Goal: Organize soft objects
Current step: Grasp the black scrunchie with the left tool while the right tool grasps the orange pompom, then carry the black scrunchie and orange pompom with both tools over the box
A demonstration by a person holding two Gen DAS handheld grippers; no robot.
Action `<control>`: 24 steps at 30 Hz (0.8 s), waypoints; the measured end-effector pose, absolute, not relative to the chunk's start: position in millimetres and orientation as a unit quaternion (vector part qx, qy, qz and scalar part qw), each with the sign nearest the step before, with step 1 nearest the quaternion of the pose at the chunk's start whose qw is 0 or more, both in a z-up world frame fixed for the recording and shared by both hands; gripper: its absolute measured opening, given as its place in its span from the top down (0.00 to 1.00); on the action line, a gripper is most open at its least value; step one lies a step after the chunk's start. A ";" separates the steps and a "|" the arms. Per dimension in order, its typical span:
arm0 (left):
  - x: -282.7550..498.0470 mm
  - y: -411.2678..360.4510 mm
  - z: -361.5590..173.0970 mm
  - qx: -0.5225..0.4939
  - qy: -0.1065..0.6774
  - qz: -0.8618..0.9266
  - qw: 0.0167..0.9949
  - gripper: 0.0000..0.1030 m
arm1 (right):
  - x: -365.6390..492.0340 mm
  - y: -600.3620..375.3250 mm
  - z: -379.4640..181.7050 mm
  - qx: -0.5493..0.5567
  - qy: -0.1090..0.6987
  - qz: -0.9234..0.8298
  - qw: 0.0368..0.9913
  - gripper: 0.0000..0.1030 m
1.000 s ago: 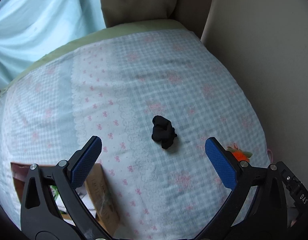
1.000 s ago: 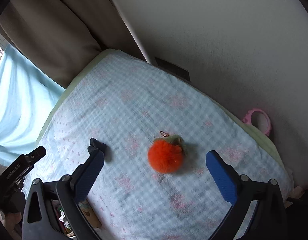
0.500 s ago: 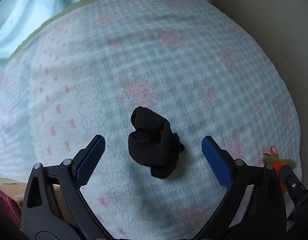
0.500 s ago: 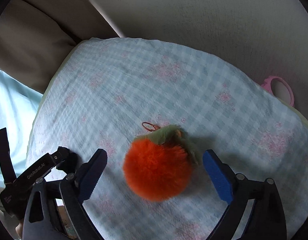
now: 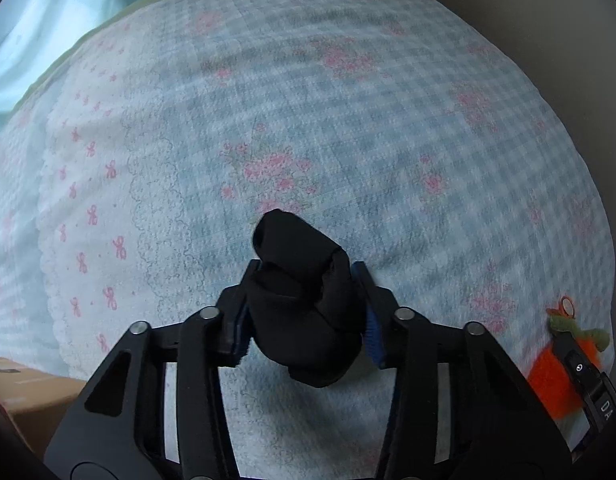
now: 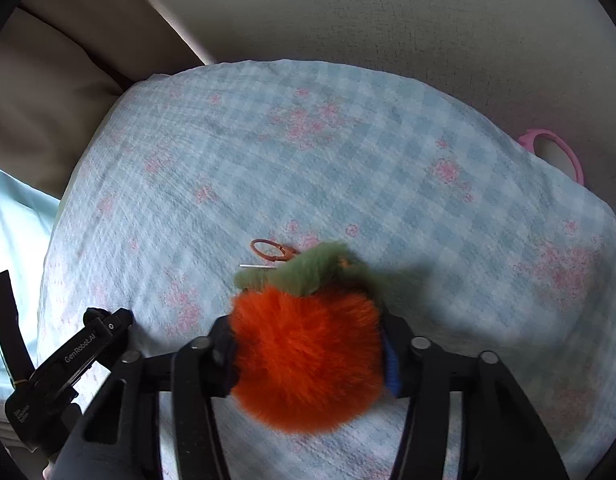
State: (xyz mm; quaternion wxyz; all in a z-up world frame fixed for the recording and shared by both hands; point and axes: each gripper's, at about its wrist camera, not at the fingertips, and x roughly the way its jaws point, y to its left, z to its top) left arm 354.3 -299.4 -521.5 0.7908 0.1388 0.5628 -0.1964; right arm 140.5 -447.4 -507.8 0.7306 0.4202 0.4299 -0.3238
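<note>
Your left hand-held gripper [image 5: 306,312] is pinching the black rolled sock [image 5: 304,304] between its 2 blue pads, the bundle bulging out above and below them. It sits on the bed [image 5: 347,128], on the blue checked cover with pink flowers, roughly midway across and toward the near edge. To its left the cover changes to a white strip with small pink bows [image 5: 92,216].

Your right hand-held gripper [image 6: 309,354] is pinching the orange plush pom-pom [image 6: 308,356], its fur spilling over both pads (only a sliver of blue shows on the right one). Its green leaf top [image 6: 304,274] and orange key ring [image 6: 268,249] point away from you, toward the far edge of the bed. A pink ring [image 6: 555,152] lies at the bed's right edge against the wall [image 6: 387,12].
</note>
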 end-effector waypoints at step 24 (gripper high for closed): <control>327.3 -280.1 -432.9 0.099 0.543 -0.203 0.809 0.82 | 122.0 -450.0 -451.8 0.407 0.403 -0.305 0.761 0.77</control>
